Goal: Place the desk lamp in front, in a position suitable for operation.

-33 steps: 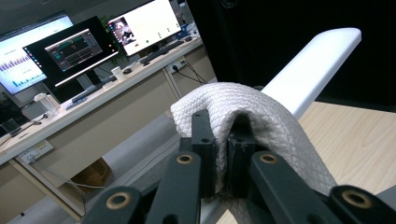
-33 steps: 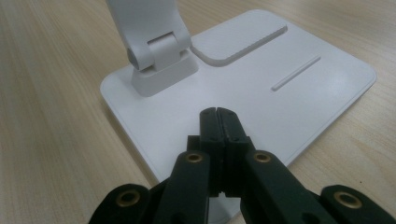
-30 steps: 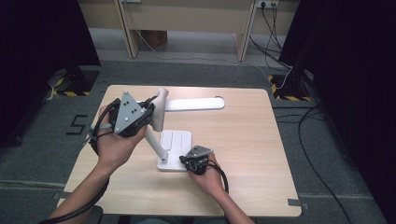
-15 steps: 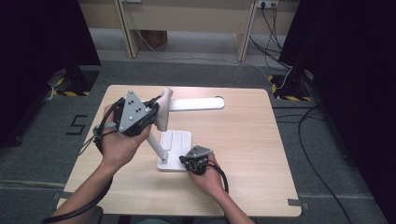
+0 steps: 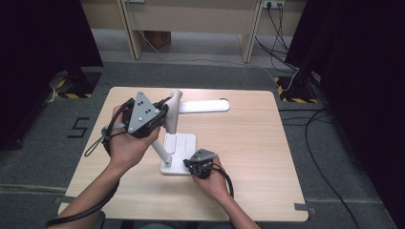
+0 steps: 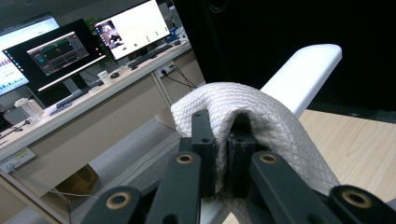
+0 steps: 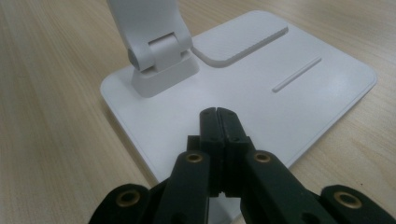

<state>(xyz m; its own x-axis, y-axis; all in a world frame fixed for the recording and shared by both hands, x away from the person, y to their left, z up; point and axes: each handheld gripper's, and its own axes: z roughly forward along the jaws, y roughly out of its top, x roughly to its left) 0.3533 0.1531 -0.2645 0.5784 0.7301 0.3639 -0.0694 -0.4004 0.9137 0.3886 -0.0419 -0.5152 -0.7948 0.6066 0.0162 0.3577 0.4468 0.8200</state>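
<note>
since the left hand-held gripper (image 6: 219, 140) is pinching a soft cloth (image 6: 261, 116) over the stiff lamp (image 5: 172, 119) on the bench (image 5: 267, 143), the right hand-held gripper (image 7: 218, 114), closed and empty, pins its light base (image 7: 299, 79).

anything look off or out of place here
Nothing damaged or spilled. The one odd sight: a white quilted cloth draped over the desk lamp at its upper joint, pinched by the left gripper. The right gripper presses shut on the lamp's base.
</note>
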